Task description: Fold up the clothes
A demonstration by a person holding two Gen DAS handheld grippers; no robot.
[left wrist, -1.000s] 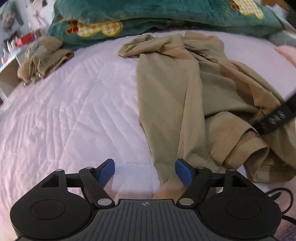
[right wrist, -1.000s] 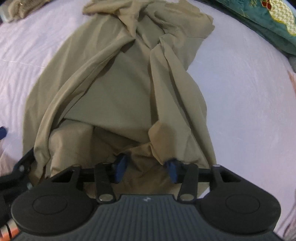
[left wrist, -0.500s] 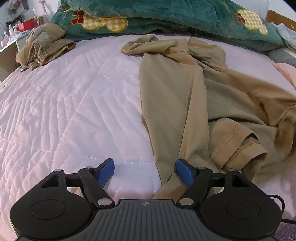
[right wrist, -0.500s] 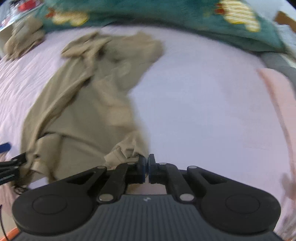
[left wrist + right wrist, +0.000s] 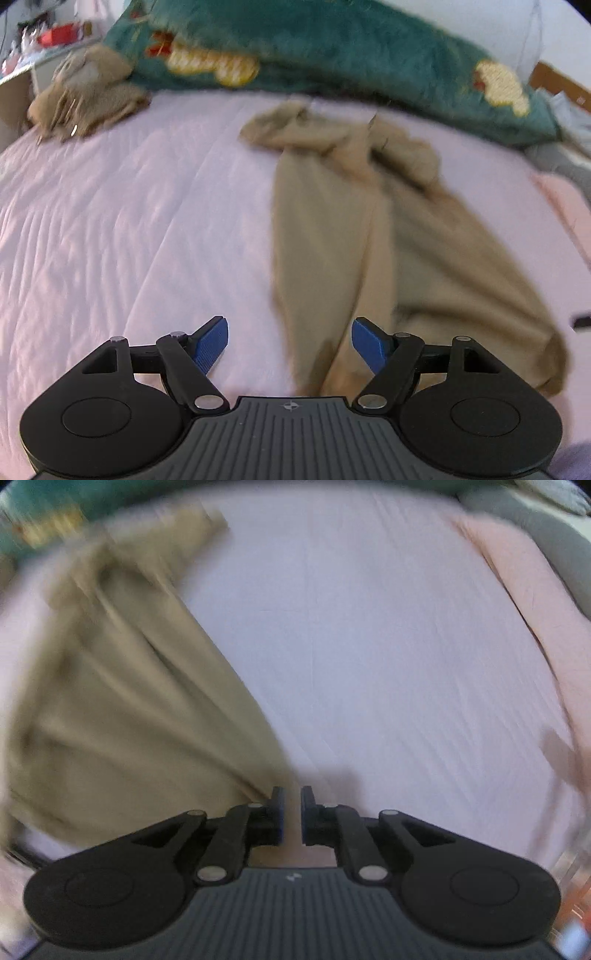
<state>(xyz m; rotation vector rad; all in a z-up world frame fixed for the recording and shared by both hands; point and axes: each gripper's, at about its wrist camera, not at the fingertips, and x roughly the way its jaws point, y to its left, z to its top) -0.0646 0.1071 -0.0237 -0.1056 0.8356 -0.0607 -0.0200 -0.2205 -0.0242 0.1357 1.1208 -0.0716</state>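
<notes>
A tan garment [image 5: 332, 229] lies rumpled along the pale pink quilt [image 5: 129, 221], bunched at its far end. My left gripper [image 5: 290, 341] is open, and the garment's near edge lies between its blue fingertips [image 5: 212, 339]. In the blurred right wrist view the garment [image 5: 122, 701] stretches from the far left down to my right gripper [image 5: 290, 819]. That gripper's jaws stand a narrow gap apart, with the cloth's corner at the left fingertip [image 5: 277, 812]. I cannot tell whether cloth is pinched.
A teal plush blanket [image 5: 332, 48] with yellow patches lies across the far end of the bed. A brown fuzzy garment [image 5: 85, 96] sits at the far left. A pink cloth [image 5: 535, 602] and a grey one [image 5: 535, 528] lie at the right.
My right gripper shut on the garment's hem and pulled it right, spreading the cloth; its jaws now show a small gap. My left gripper stayed open and rose a little.
</notes>
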